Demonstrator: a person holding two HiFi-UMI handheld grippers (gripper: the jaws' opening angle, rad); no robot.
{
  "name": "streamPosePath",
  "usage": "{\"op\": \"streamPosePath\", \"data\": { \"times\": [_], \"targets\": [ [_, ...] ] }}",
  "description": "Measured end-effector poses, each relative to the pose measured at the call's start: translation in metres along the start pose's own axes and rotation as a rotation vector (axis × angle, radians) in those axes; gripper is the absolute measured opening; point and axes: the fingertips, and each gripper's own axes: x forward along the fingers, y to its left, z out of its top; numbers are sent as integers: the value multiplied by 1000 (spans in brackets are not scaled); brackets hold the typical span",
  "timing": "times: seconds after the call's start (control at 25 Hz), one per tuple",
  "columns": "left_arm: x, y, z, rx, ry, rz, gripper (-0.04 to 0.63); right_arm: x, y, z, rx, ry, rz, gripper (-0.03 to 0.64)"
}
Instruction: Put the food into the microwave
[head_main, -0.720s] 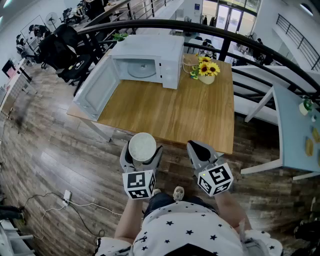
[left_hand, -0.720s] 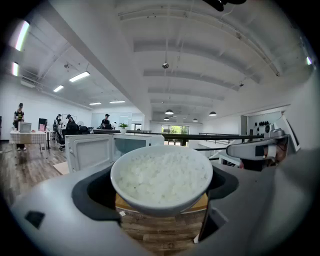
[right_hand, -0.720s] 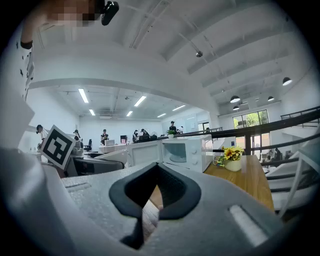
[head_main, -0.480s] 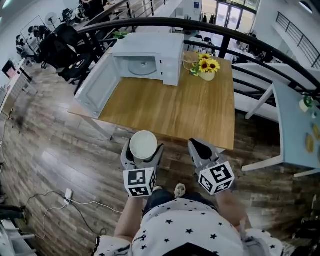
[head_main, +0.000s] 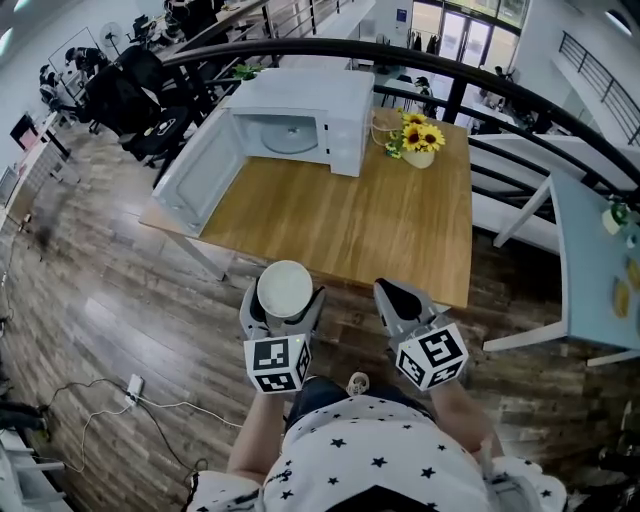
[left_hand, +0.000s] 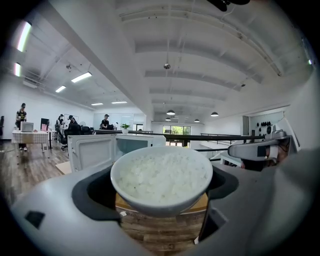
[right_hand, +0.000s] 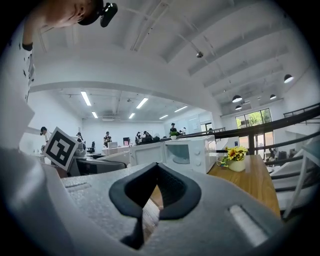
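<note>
The bowl (head_main: 284, 290) is white, round and filled nearly to the rim with white rice (left_hand: 161, 175). It sits upright between the jaws of the left gripper (head_main: 284, 299), which stand spread wide with their dark pads pressed against the bowl's two sides. It hangs in the air over the wooden floor (head_main: 120, 320), just short of the near edge of the table (head_main: 350, 225) and well apart from the microwave (head_main: 305, 120).

The microwave stands at the table's far left corner. Its door (head_main: 195, 175) is swung fully open to the left, and a glass turntable plate (head_main: 288, 135) lies inside the cavity. Just to the microwave's right, a pale vase (head_main: 418, 157) holds sunflowers (head_main: 418, 135).

The right gripper (head_main: 392, 296) is held beside the left one, also short of the table edge. Its jaws are closed tip to tip with nothing between them, as the right gripper view (right_hand: 157, 165) shows.
</note>
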Motion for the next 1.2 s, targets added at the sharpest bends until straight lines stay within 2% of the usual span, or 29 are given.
{"op": "streamPosePath", "data": {
  "times": [0.36, 0.8, 1.2],
  "targets": [
    [11, -5, 5, -16, -34, 48, 499, 3, -16, 0, -2, -1, 52, 5],
    [24, 0, 8, -33, -35, 97, 499, 17, -26, -4, 3, 25, 108, 5],
    [54, 37, 17, -32, -35, 96, 499, 67, -29, 3, -1, 29, 107, 5]
  ]
}}
